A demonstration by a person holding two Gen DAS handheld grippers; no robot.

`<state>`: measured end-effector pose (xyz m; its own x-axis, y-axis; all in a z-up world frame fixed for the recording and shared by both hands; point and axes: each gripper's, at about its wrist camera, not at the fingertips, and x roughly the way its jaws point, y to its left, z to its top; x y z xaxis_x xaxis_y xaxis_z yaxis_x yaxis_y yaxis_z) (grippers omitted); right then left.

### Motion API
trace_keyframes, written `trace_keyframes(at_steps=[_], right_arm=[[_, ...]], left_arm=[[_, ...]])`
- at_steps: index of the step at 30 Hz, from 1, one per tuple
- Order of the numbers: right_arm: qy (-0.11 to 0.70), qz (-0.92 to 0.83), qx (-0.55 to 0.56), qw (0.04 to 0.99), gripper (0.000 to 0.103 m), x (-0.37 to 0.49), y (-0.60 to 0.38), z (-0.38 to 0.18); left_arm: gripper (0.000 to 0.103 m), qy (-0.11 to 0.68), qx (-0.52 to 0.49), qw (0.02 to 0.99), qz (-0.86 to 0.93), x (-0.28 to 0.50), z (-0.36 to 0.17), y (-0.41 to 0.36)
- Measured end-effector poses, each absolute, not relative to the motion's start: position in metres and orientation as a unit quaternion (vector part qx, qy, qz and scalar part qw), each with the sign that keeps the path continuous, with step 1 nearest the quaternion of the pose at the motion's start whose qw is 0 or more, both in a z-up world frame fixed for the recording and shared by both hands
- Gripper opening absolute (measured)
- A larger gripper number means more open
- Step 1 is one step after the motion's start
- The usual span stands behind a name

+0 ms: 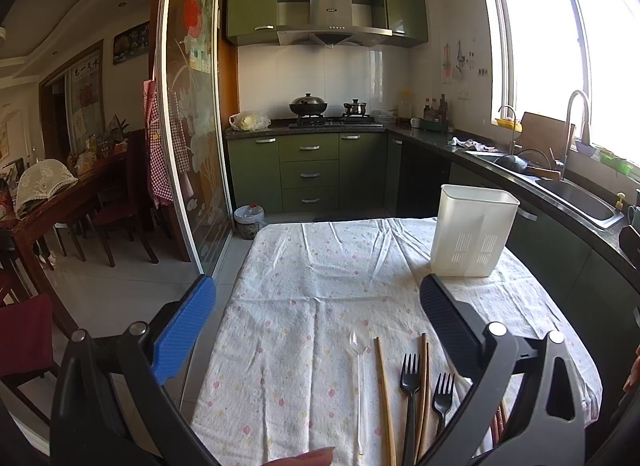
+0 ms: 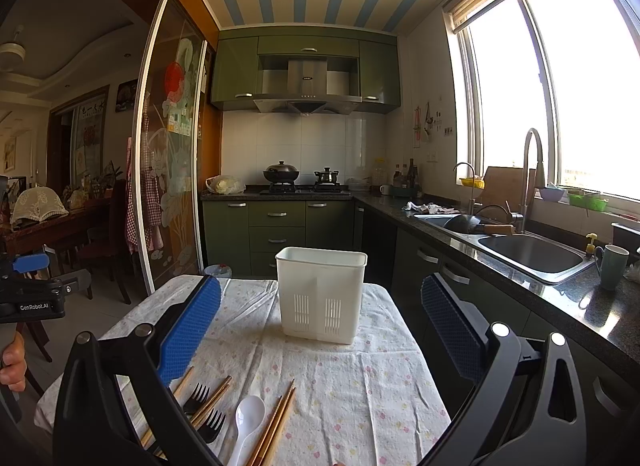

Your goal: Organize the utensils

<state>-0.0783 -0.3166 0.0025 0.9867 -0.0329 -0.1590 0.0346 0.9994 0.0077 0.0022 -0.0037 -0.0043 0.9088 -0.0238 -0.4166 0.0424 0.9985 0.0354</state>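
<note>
Left gripper: jaws wide apart, empty
Right gripper: jaws wide apart, empty
Bin: upright, far on bench
Forks, chopsticks, spoon: near edge

The frame's bottom edge cuts off the chopsticks and forks.

White holder, black forks, flowered cloth

The holder is white; the forks are black; the spoon is white; the tablecloth is white with small pink and yellow flowers; the chopsticks are brown.
</note>
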Motion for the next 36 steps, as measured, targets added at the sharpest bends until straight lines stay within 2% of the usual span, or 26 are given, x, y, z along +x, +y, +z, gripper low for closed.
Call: trace_keyframes(at_steps=[36], right_arm=[[0.082, -0.016, 0.006, 0.996, 0.099, -0.0778, -0.3165, 0.0018]], left_arm=[[0.097, 0.216, 0.022, 0.976, -0.017, 0.003, -0.0066, -0.0045]])
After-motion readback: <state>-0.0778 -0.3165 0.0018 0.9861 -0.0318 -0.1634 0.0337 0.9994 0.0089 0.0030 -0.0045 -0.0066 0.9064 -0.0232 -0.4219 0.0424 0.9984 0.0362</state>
